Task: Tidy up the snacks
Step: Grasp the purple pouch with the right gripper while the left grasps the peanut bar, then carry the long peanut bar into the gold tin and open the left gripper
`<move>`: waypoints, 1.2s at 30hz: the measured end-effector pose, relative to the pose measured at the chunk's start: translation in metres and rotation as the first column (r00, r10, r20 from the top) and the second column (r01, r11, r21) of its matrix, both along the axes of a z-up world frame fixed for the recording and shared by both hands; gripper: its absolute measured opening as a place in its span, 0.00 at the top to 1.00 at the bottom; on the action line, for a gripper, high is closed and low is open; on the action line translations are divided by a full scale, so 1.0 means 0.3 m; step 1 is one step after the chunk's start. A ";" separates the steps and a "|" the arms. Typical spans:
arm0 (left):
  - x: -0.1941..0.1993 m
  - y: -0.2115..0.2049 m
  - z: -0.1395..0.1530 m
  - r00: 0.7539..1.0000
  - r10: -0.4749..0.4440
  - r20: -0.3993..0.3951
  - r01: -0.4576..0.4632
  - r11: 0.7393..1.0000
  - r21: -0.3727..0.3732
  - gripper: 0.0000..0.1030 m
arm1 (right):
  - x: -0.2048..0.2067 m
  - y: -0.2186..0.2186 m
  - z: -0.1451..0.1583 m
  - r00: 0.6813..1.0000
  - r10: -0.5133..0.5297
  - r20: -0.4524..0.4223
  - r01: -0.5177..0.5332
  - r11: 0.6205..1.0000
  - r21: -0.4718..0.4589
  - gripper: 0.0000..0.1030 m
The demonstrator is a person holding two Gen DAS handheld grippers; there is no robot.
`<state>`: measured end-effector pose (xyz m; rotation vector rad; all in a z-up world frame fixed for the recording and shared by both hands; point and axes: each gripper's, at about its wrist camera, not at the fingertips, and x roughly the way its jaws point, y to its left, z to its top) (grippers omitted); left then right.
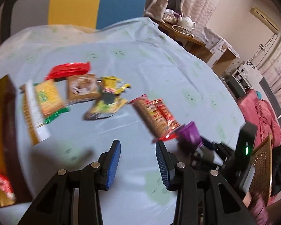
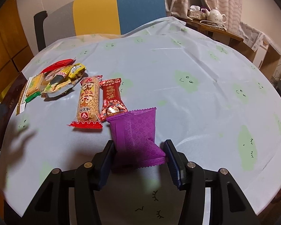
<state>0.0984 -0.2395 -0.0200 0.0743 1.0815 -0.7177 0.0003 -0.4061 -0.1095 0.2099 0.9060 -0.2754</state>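
Purple foil snack packet (image 2: 138, 140) sat between the blue-padded fingers of the right gripper (image 2: 139, 148), both pads pressed against its lower corners, its upper end free above the pale blue tablecloth with green cloud faces (image 2: 196, 71). Just ahead and to the left of that gripper lay a long orange puffed-rice bar with red sealed ends (image 2: 88, 103) and a red wrapped sweet with a gold emblem (image 2: 112, 101), side by side and touching. Further left sat a loose cluster of wrappers, including a yellow crinkled packet (image 2: 73, 71). The left gripper (image 1: 138, 161) was spread wide and held nothing, hovering above bare cloth. Beyond its fingers lay a brown square packet (image 1: 82, 88) and a red glossy packet (image 1: 69, 70). That view was blurred.
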 end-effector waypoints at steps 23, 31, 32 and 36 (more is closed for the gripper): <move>0.164 -0.298 -0.227 0.989 0.081 -0.123 -0.068 0.992 0.102 0.70 | -0.021 -0.008 -0.003 0.999 0.033 0.039 -0.034 0.999 0.003 0.47; 0.089 -0.149 -0.208 0.996 0.008 -0.085 0.001 0.994 0.108 0.71 | -0.019 0.000 -0.001 0.999 0.029 0.038 -0.029 1.000 0.001 0.47; 0.068 -0.123 -0.205 0.997 -0.001 -0.075 0.009 0.993 0.116 0.71 | -0.016 0.000 0.000 0.999 0.027 0.035 -0.027 1.000 -0.001 0.47; -0.016 -0.005 -0.190 0.999 -0.025 -0.033 0.029 0.989 0.144 0.71 | -0.006 0.004 0.003 1.000 0.021 0.022 -0.021 1.000 -0.008 0.47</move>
